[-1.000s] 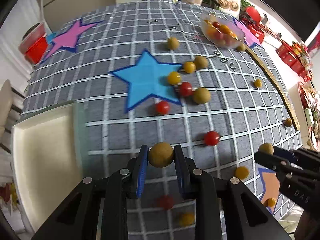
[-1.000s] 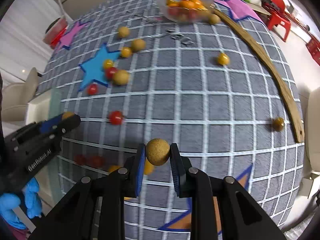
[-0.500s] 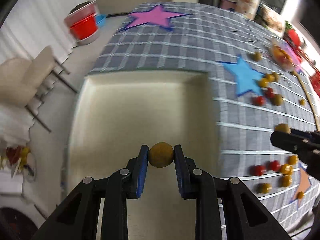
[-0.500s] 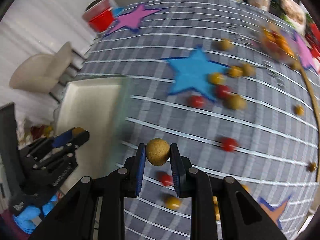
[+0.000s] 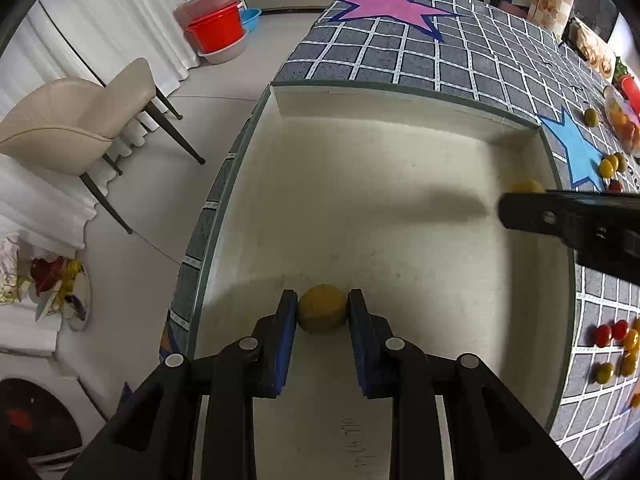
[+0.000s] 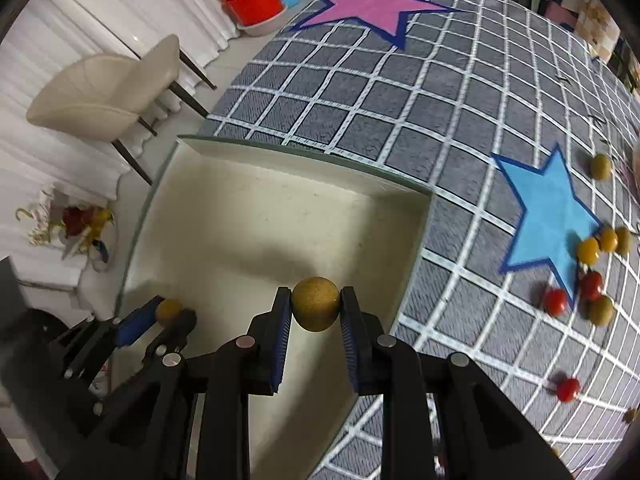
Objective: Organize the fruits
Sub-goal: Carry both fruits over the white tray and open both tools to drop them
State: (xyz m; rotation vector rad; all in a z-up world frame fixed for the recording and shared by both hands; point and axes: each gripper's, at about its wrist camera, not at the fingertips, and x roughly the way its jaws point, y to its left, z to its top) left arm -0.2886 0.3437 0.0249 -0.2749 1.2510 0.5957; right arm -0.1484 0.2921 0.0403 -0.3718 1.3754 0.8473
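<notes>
My left gripper [image 5: 322,312] is shut on a brown round fruit [image 5: 322,309], low inside the cream tray [image 5: 360,200] near its floor. It also shows in the right wrist view [image 6: 170,314] at the tray's near left corner. My right gripper [image 6: 315,310] is shut on a second brown fruit [image 6: 315,309] and holds it above the tray's [image 6: 260,216] right part. In the left wrist view the right gripper [image 5: 524,194] reaches in over the tray's right rim with its fruit [image 5: 527,186] just showing.
Loose red, yellow and brown fruits [image 6: 588,280] lie by the blue star [image 6: 548,216] on the grey checked cloth; more fruits [image 5: 616,340] lie right of the tray. A clear bowl of fruit [image 5: 622,120] stands far right. A beige chair [image 5: 76,120] stands beside the table edge.
Both grippers have swung left from the loose fruits to the tray, each still holding its fruit. The left one has dropped low into the tray; the right one has come over the tray's right side.
</notes>
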